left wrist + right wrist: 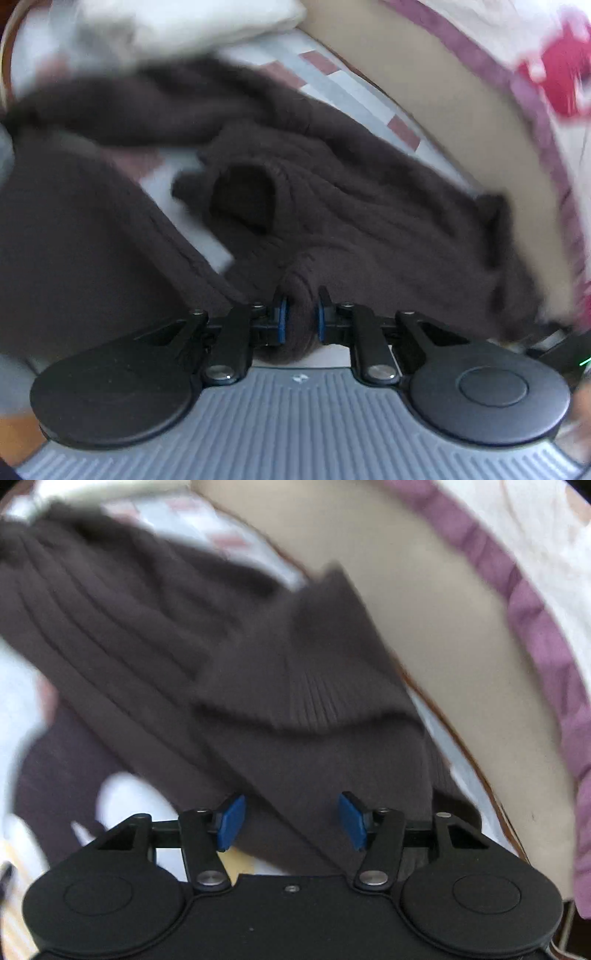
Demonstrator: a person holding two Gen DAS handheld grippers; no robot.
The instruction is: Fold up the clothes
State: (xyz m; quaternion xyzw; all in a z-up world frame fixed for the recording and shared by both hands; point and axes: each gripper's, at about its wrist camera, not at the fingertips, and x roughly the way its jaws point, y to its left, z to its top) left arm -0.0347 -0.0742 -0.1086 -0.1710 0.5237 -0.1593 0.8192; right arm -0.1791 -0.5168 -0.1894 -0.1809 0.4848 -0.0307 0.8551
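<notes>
I am pinching the brown sweater [332, 206] in my left tool [300, 314]; my right tool [291, 821], spread above its ribbed cuff [314, 694], needs a fresh grip.

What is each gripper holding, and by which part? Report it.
The left gripper is shut on a bunched fold of the dark brown knit sweater. The right gripper holds nothing: it stands open above the sweater's fabric.

I count one dark brown sweater [351, 206], one white folded cloth [192, 22], and my two grippers: left [300, 314], right [291, 821].
</notes>
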